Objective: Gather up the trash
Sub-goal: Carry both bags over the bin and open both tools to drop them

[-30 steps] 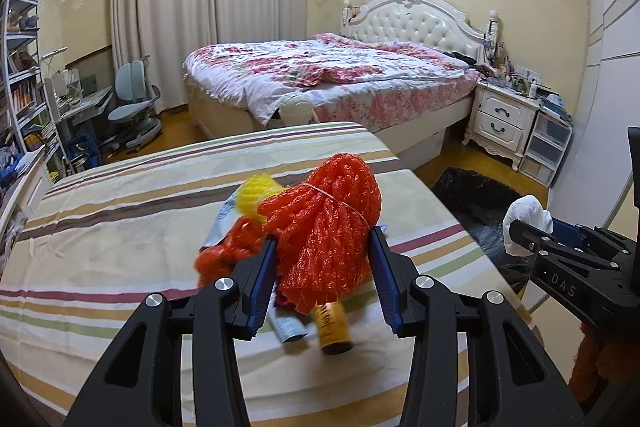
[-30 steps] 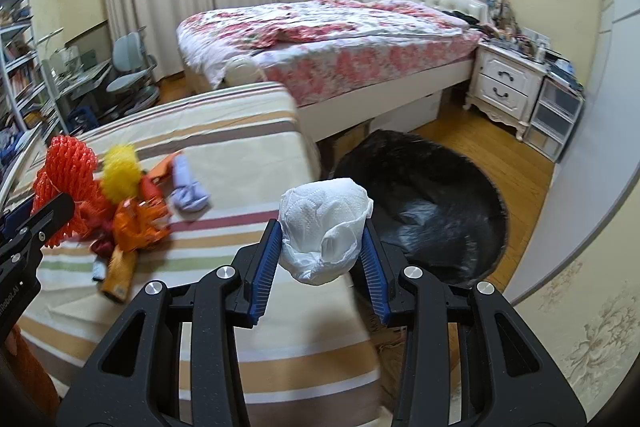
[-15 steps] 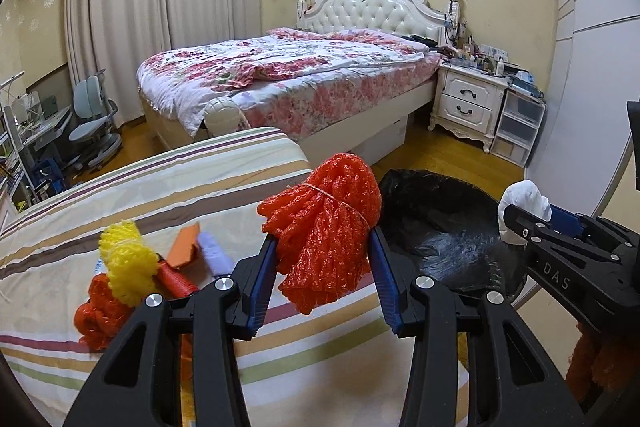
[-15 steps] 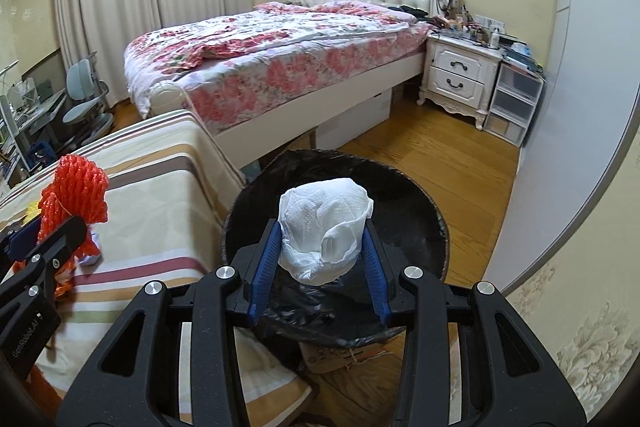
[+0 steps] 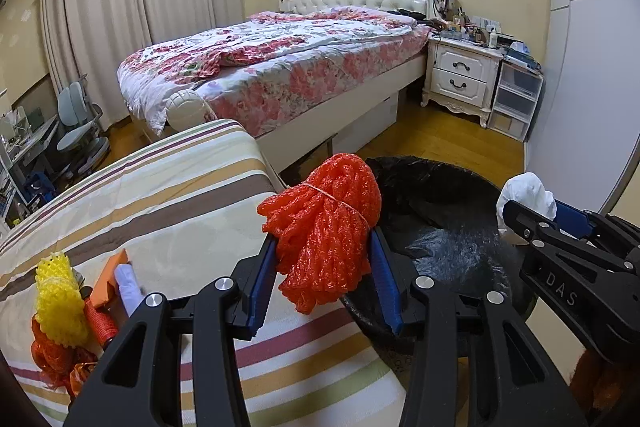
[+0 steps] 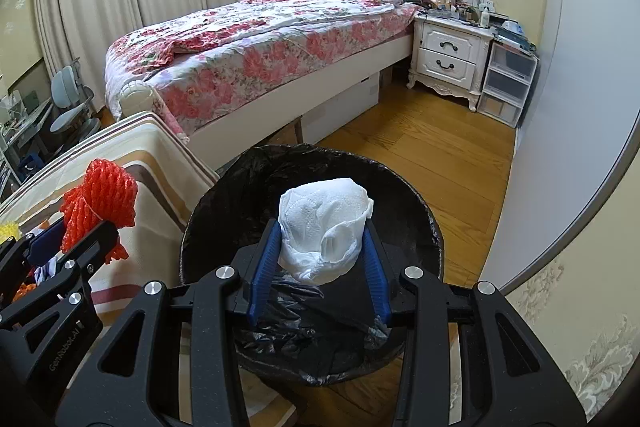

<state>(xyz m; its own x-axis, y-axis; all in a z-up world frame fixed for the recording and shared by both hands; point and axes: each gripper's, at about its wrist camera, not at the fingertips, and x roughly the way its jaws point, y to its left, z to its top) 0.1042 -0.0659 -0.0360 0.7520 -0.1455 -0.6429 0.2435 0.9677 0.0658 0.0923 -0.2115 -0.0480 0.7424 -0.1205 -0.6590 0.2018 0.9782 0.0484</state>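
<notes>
Trash fills both our grips. Our left hand-held gripper [image 5: 324,259] is clamped on a bundle of red foam netting [image 5: 324,227], mid-frame in the left wrist view, over the edge of the striped tabletop [image 5: 160,195] beside the black-lined trash bin [image 5: 448,247]. Our right hand-held gripper [image 6: 320,255] is clamped on a crumpled white paper wad [image 6: 324,227], at the centre of the right wrist view directly above the bin's open mouth. Lower left in the left wrist view, yellow netting [image 5: 56,299] and other orange scraps [image 5: 52,355] lie on the tabletop.
</notes>
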